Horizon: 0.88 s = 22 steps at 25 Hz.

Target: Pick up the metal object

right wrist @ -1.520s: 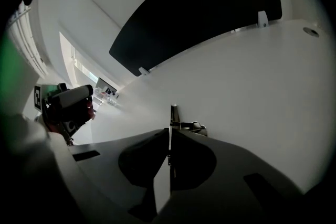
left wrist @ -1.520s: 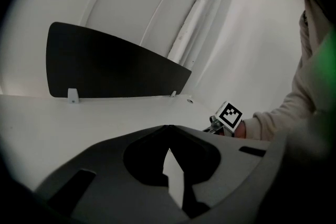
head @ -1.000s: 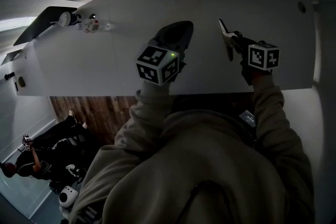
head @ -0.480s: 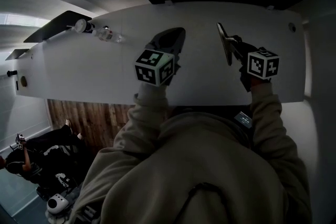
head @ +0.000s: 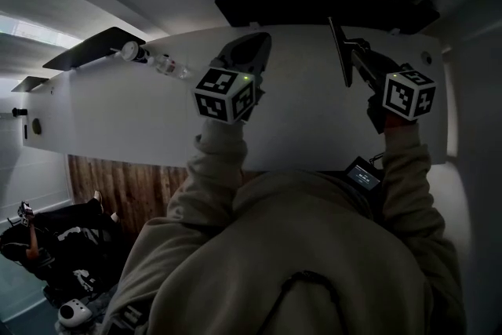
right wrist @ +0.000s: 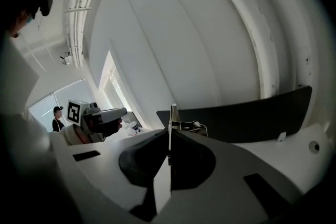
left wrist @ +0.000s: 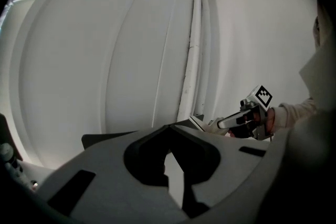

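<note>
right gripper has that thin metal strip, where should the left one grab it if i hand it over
Probably the free end of the metal strip that pokes out past the fingers of the right gripper. The strip is thin and flat, so the left gripper should come in from its own side, open, and close across the two broad faces rather than the narrow edges.

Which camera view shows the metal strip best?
The head view: the metal strip shows its length, clamped in the right gripper. The right gripper view sees only its thin edge; the left gripper view, just one pale end.
</note>
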Available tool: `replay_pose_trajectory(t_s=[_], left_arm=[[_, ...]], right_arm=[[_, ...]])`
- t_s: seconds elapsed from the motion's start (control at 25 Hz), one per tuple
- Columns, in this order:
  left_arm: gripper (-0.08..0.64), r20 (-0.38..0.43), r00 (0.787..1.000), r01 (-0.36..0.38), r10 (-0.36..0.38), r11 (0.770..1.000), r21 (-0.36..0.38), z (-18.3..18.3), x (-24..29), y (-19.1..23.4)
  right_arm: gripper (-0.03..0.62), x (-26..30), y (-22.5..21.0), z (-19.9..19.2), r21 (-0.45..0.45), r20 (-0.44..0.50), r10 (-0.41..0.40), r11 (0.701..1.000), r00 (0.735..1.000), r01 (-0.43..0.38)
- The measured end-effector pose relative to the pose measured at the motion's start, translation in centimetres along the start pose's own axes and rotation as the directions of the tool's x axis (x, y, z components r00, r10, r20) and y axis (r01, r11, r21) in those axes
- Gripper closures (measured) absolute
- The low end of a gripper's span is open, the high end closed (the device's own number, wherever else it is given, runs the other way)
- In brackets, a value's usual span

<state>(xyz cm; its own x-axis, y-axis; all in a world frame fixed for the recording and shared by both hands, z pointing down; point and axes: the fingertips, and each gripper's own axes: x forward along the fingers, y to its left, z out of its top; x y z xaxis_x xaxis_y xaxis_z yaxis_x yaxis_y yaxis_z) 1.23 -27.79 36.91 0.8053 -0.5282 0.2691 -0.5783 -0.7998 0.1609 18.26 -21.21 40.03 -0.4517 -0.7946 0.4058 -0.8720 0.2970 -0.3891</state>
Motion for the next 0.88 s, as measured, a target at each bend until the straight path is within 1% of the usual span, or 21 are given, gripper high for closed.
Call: replay_pose_trajectory(t_s=[0.08, 0.2, 0.32, 0.4, 0.48, 0.6, 0.68, 0.8, 0.84, 0.88], left_arm=[[0.557, 0.031, 0.999, 0.005, -0.005, 1.000, 0.020, 1.6, -0.2, -0.5], [0.557, 0.067, 0.998, 0.011, -0.016, 0.997, 0.076, 4.0, -0.3, -1.6], [0.557, 0.109, 0.994, 0.018, -0.029, 0.994, 0.107, 6.8, -0.8, -2.3], [0.557, 0.146, 0.989, 0.018, -0.037, 0.992, 0.129, 9.2, -1.1, -2.6], [0.557, 0.181, 0.982, 0.015, -0.045, 0.986, 0.166, 12.0, -1.2, -3.0], [0.557, 0.233, 0.971, -0.004, -0.048, 0.976, 0.218, 15.3, -2.2, -3.8], [0.557, 0.253, 0.966, -0.010, -0.056, 0.967, 0.253, 16.1, -3.2, -4.7], [0.557, 0.245, 0.967, -0.014, -0.072, 0.943, 0.333, 15.1, -3.5, -5.6], [0.557, 0.244, 0.967, -0.015, -0.073, 0.940, 0.340, 14.7, -3.4, -5.6], [0.557, 0.245, 0.967, -0.012, -0.074, 0.943, 0.333, 14.4, -3.3, -5.5]], right_arm=[[0.569, -0.8, 0.8, 2.4, -0.047, 0.033, 0.008, 0.999, 0.999, -0.006], [0.569, -2.0, 2.2, 6.0, -0.127, 0.076, 0.011, 0.992, 0.997, -0.001], [0.569, -3.3, 3.7, 9.1, -0.161, 0.132, 0.035, 0.987, 0.991, -0.014], [0.569, -4.3, 4.8, 11.1, -0.187, 0.169, 0.043, 0.982, 0.985, -0.011], [0.569, -5.5, 5.8, 13.2, -0.219, 0.208, 0.050, 0.976, 0.977, -0.003], [0.569, -7.0, 7.5, 15.8, -0.269, 0.260, 0.083, 0.963, 0.962, -0.010], [0.571, -8.0, 8.6, 16.4, -0.304, 0.291, 0.099, 0.953, 0.952, -0.007], [0.569, -9.0, 10.1, 16.4, -0.370, 0.314, 0.129, 0.929, 0.940, -0.004], [0.569, -9.1, 10.4, 16.5, -0.393, 0.317, 0.135, 0.920, 0.939, 0.001], [0.571, -9.1, 10.5, 16.6, -0.407, 0.322, 0.135, 0.914, 0.937, 0.009]])
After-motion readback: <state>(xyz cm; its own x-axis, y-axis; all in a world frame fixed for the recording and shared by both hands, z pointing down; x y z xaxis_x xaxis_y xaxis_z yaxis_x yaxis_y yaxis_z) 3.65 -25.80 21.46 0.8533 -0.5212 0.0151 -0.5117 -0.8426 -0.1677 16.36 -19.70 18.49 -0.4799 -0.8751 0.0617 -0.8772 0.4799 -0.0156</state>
